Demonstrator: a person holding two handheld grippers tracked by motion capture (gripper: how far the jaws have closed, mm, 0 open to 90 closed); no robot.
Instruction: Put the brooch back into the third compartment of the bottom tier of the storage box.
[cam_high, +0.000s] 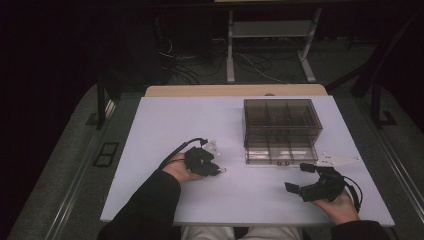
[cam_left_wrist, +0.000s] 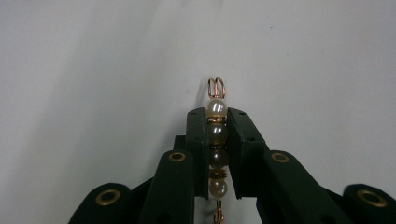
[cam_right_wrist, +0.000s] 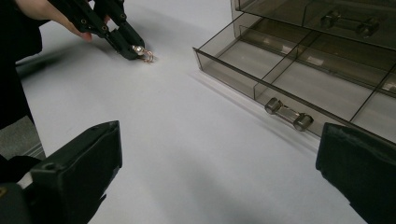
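Note:
A short string of pearl beads (cam_left_wrist: 217, 133) with a copper wire loop at its tip lies between the pads of my left gripper (cam_left_wrist: 217, 114), which is shut on it. From above, that gripper (cam_high: 216, 170) rests low on the white table (cam_high: 165, 125), left of centre, with the bead tip (cam_high: 223, 170) poking out to the right. The right gripper view shows the same beads (cam_right_wrist: 145, 55) touching the table. My right gripper (cam_high: 299, 178) sits near the front right edge, open and empty, its jaws (cam_right_wrist: 219, 177) wide apart.
A smoky clear drawer box (cam_high: 282, 122) stands at the back right. Its bottom drawer (cam_right_wrist: 289, 70) is pulled out toward me, divided into compartments, with a metal handle (cam_right_wrist: 288, 113). A pale flat pointed piece (cam_high: 340, 161) lies right of the drawer.

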